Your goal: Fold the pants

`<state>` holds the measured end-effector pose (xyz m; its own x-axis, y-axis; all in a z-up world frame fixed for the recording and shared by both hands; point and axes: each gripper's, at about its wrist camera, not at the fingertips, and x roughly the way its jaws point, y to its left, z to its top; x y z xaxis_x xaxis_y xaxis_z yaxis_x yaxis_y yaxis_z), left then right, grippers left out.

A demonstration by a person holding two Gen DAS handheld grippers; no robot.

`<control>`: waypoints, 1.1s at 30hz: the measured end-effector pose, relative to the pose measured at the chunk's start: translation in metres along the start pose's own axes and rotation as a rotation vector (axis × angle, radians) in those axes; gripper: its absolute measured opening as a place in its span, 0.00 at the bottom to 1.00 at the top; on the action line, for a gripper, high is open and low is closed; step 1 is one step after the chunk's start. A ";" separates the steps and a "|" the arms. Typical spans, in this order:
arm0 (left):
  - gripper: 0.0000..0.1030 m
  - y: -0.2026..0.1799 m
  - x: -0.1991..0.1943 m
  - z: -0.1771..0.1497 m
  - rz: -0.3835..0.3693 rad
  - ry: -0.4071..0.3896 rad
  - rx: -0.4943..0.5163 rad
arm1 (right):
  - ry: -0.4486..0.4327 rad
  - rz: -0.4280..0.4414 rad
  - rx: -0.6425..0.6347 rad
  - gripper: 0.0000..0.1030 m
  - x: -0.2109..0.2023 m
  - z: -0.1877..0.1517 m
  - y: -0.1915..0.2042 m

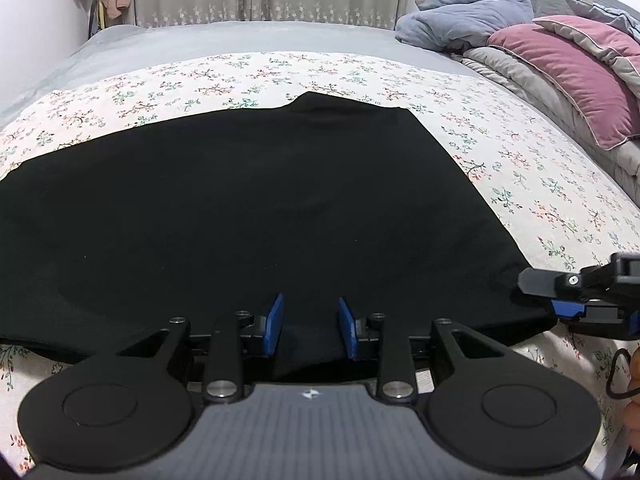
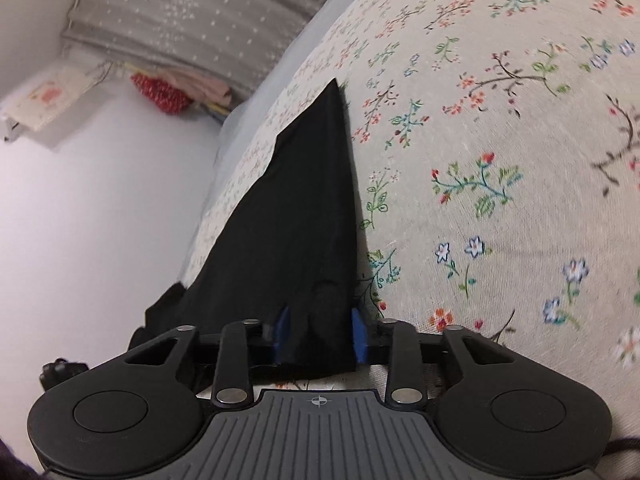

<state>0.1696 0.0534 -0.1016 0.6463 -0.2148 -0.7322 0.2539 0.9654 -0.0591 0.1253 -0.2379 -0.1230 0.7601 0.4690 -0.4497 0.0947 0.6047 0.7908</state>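
- Now the right tongs [image 2: 320, 332] straddle the near corner of the black pants [image 1: 248, 216], blue pads just beside the cloth; a firm pinch is unconfirmed.
- Left tongs [image 1: 310, 328] stand half spread over the hem, gripping nothing.
- Pants lie flat on the floral bed [image 1: 540, 184]; pinch both edges before lifting evenly.

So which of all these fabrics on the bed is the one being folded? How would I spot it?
Start from the bed with its cream flower-print sheet. The black pants lie flat on that sheet, at its near edge, with the left gripper and the right gripper at them. They are the only plain black cloth; the pink pillow and blue-grey blanket are piled apart.
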 end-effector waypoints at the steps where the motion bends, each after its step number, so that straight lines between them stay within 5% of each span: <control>1: 0.41 0.001 0.000 0.000 0.000 0.001 -0.003 | -0.014 -0.014 -0.006 0.23 0.001 -0.003 0.002; 11: 0.42 0.005 -0.005 -0.001 0.030 0.028 0.002 | -0.095 -0.006 0.036 0.20 -0.003 -0.015 0.004; 16: 0.43 0.008 -0.005 0.001 0.020 0.055 -0.002 | -0.132 -0.080 -0.029 0.06 -0.002 -0.020 0.016; 21: 0.44 0.042 -0.012 0.012 -0.050 0.091 -0.167 | -0.161 -0.122 -0.129 0.05 -0.007 -0.024 0.033; 25: 0.50 0.082 -0.016 0.019 -0.057 0.029 -0.306 | -0.161 -0.128 -0.121 0.05 -0.006 -0.023 0.030; 28: 0.53 0.103 -0.002 0.019 -0.129 0.017 -0.424 | -0.171 -0.126 -0.133 0.05 -0.008 -0.025 0.031; 30: 0.55 0.102 0.006 0.016 -0.146 0.020 -0.438 | -0.176 -0.132 -0.149 0.05 -0.008 -0.026 0.034; 33: 0.54 0.082 0.003 0.017 -0.068 0.036 -0.337 | -0.180 -0.135 -0.141 0.05 -0.008 -0.026 0.035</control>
<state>0.2046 0.1297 -0.0975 0.6084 -0.2806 -0.7423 0.0393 0.9449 -0.3250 0.1062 -0.2040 -0.1028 0.8500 0.2634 -0.4563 0.1222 0.7438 0.6571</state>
